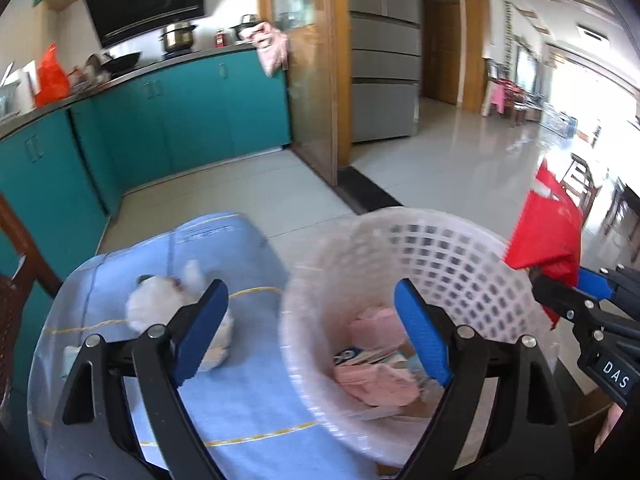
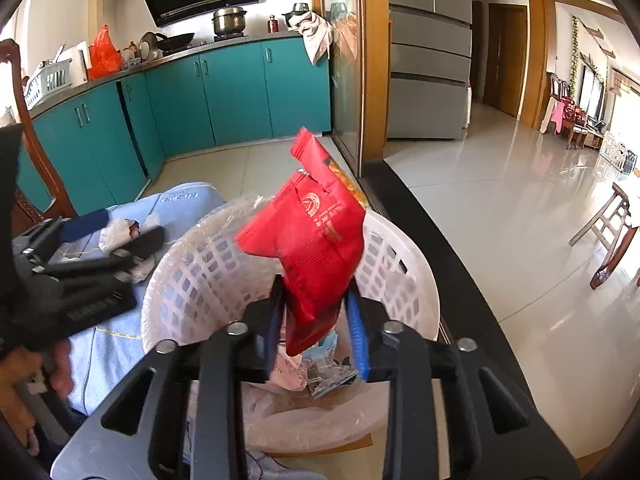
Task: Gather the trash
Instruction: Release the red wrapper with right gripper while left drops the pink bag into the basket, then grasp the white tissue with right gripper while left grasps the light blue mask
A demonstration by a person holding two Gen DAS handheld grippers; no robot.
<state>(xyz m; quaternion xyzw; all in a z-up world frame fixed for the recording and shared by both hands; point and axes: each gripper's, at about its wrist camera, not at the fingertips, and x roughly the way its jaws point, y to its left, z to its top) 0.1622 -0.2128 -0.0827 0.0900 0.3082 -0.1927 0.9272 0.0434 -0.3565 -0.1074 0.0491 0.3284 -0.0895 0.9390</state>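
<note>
A white lattice basket [image 1: 452,256] [image 2: 404,280] lined with a clear bag holds pink and printed wrappers [image 1: 380,380]. My right gripper [image 2: 314,284] [image 1: 560,292] hangs over the basket. A red snack packet [image 2: 316,236] [image 1: 548,236] stands loosely between its blue pads, which are parted and do not seem to press it. My left gripper [image 1: 310,286] [image 2: 120,232] is open wide over the basket's left rim, with nothing held. A crumpled white tissue [image 1: 152,304] [image 2: 116,232] lies on the light blue cloth [image 1: 240,400] beside the left finger.
Teal kitchen cabinets [image 1: 180,120] run along the back left. A wooden chair [image 2: 24,128] stands at the left. A wooden door frame [image 1: 332,80] and a dark threshold [image 2: 440,240] lie behind the basket. A wooden stool [image 2: 612,232] stands on the shiny tiled floor [image 2: 500,184].
</note>
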